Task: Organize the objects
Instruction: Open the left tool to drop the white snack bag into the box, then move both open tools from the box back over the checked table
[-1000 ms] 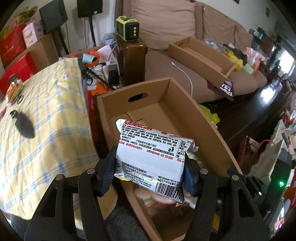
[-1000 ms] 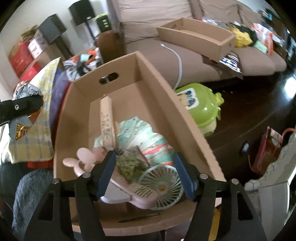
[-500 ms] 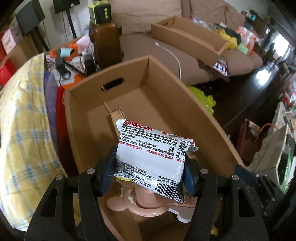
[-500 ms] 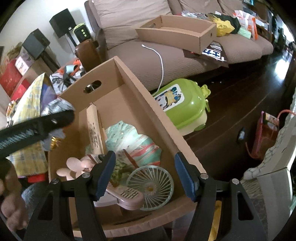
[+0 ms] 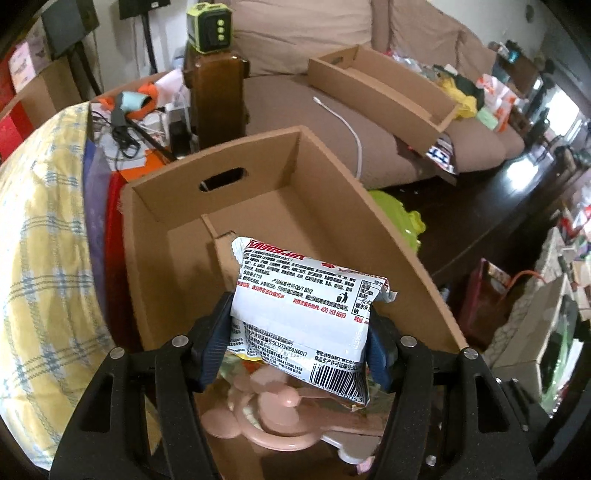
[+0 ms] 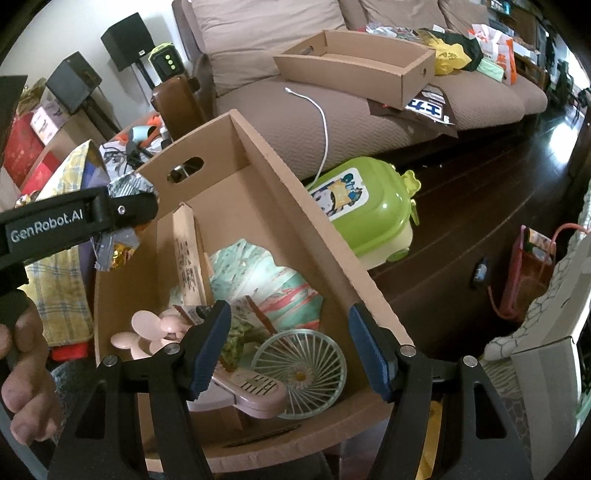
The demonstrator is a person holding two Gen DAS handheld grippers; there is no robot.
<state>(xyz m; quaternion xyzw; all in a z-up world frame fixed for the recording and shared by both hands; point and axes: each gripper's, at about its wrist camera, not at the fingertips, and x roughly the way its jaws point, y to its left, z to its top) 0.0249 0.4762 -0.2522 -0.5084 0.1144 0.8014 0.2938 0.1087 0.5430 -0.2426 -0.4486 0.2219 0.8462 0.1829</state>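
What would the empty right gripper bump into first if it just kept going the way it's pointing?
Probably the teal fan lying in the cardboard box. The right gripper is open and aims down at it, with nothing in between. Depth is hard to judge; the pink fan lies just beside it.

Home living room: long brown sofa, speakers, dark wood floor, household clutter.

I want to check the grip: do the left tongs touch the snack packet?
Touching. In the left wrist view both blue pads of the left tongs press the sides of the snack packet, which hangs above the box.
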